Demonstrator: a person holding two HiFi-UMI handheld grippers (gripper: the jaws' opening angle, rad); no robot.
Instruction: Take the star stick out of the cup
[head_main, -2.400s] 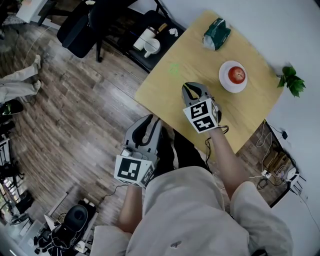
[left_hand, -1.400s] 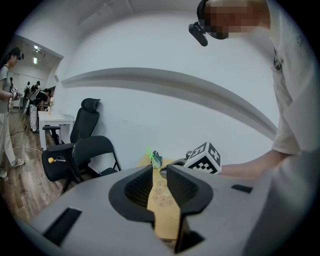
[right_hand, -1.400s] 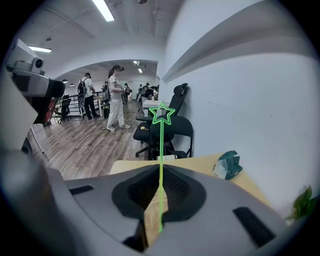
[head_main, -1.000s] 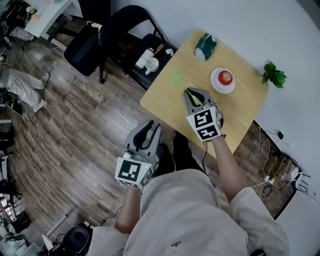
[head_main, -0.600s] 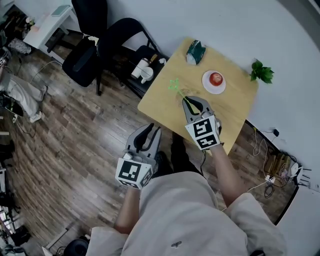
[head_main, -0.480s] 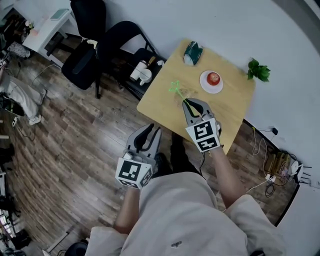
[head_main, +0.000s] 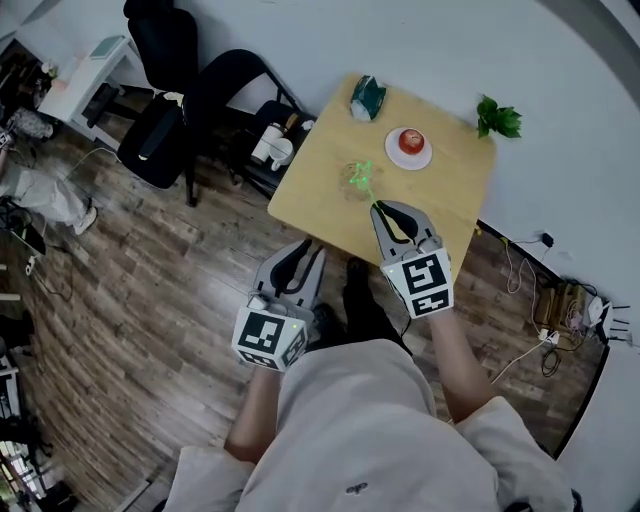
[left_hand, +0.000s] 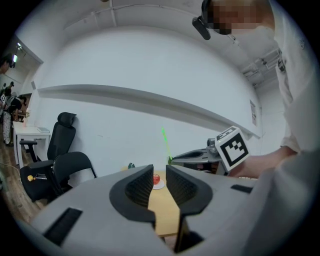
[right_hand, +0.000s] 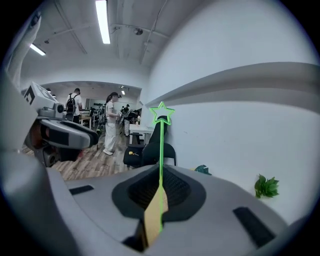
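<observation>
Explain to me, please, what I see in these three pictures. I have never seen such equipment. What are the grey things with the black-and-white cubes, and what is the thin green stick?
A person holds a two-jaw hand tool in each hand; the patterned cubes are part of the tools. One picture looks down from a camera on the person's head. The other two come from cameras riding on each tool. On the wooden table are an apple on a plate and a green packet, with a small plant at the far corner. The right gripper is shut on the star stick, which points upward. The left gripper is open and empty.
</observation>
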